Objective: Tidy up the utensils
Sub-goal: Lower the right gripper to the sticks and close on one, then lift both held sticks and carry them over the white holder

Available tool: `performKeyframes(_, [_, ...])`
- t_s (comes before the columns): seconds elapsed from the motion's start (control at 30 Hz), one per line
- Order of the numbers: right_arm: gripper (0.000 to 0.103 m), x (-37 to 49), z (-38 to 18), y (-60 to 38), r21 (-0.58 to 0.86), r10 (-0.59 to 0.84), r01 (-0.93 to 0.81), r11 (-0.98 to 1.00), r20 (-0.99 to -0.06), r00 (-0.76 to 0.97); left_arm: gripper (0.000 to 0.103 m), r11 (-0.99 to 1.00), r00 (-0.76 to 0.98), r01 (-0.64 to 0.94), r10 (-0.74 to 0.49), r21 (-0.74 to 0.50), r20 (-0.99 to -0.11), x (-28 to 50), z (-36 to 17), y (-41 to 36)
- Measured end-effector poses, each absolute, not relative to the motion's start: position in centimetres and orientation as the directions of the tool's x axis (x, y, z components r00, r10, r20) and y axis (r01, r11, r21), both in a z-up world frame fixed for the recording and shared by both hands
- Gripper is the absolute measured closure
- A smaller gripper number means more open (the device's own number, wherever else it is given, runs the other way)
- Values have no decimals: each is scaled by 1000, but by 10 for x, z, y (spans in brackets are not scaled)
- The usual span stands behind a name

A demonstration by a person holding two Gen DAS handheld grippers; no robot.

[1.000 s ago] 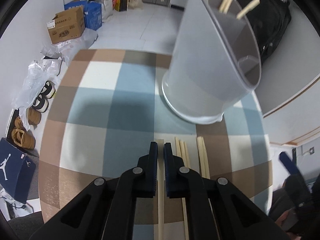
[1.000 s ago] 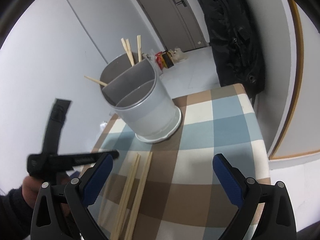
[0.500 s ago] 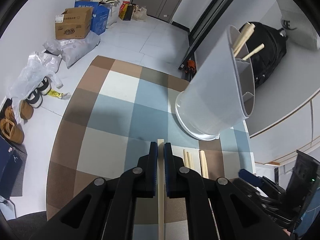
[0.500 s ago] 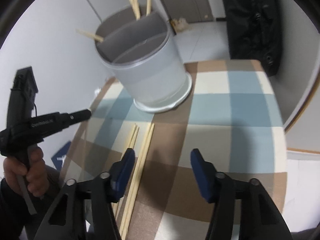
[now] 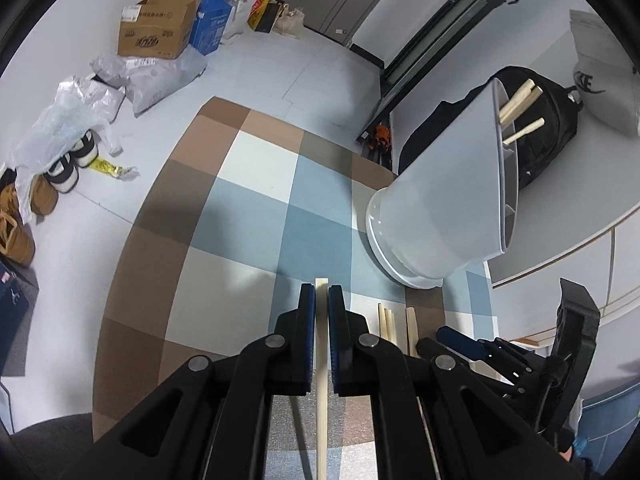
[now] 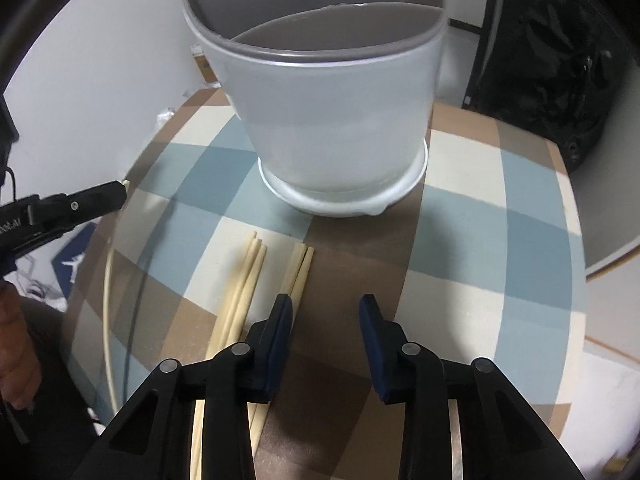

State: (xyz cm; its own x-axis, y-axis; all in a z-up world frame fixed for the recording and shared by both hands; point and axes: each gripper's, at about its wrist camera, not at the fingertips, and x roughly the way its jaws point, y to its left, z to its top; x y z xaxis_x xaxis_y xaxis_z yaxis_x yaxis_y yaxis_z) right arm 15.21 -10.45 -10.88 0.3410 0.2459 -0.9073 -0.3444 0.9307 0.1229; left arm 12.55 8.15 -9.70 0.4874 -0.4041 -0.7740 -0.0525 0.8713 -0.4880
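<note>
My left gripper (image 5: pixel 321 294) is shut on a wooden chopstick (image 5: pixel 321 380) and holds it above the checked tablecloth (image 5: pixel 224 248). It also shows at the left of the right wrist view (image 6: pixel 120 194). The white divided utensil holder (image 5: pixel 444 208) stands at the right, with chopsticks (image 5: pixel 520 104) sticking out. In the right wrist view the holder (image 6: pixel 332 120) is straight ahead. Several loose chopsticks (image 6: pixel 248 280) lie on the cloth in front of it. My right gripper (image 6: pixel 326 306) is open and empty, low over them, its left finger beside one pair (image 6: pixel 300 268).
The table's far edge (image 5: pixel 248 110) drops to the floor, where cardboard boxes (image 5: pixel 158 32), bags and shoes (image 5: pixel 64 164) lie. A black backpack (image 6: pixel 560 80) leans behind the holder. The person's hand (image 6: pixel 12 340) shows at the left.
My left gripper has lifted the chopstick up and back from the table. My right gripper has narrowed and moved down and forward towards the loose chopsticks and the holder.
</note>
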Motion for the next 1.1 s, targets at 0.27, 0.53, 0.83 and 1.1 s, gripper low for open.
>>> performKeyframes(0.27, [75,160,-109,-82,20,155,-366,930,-927,343,101,867,499,-41,-413,-496,-762,123,-91,83])
performKeyframes(0.53, [82,170,-108,-70,16,144,-350,937,-927,345,101,862,500,-26,-427,-506,-753,122,-90,84])
performKeyframes(0.83, [99,162,-102,-102,132,223,-263,956,-909,352,101,864,530,2,-428,-504,-732,118,-83,85])
performKeyframes(1.1, [99,143,-56,-139,187,274,-219,958,-828,490,101,891,581,108,-416,-440,-699,106,-67,69])
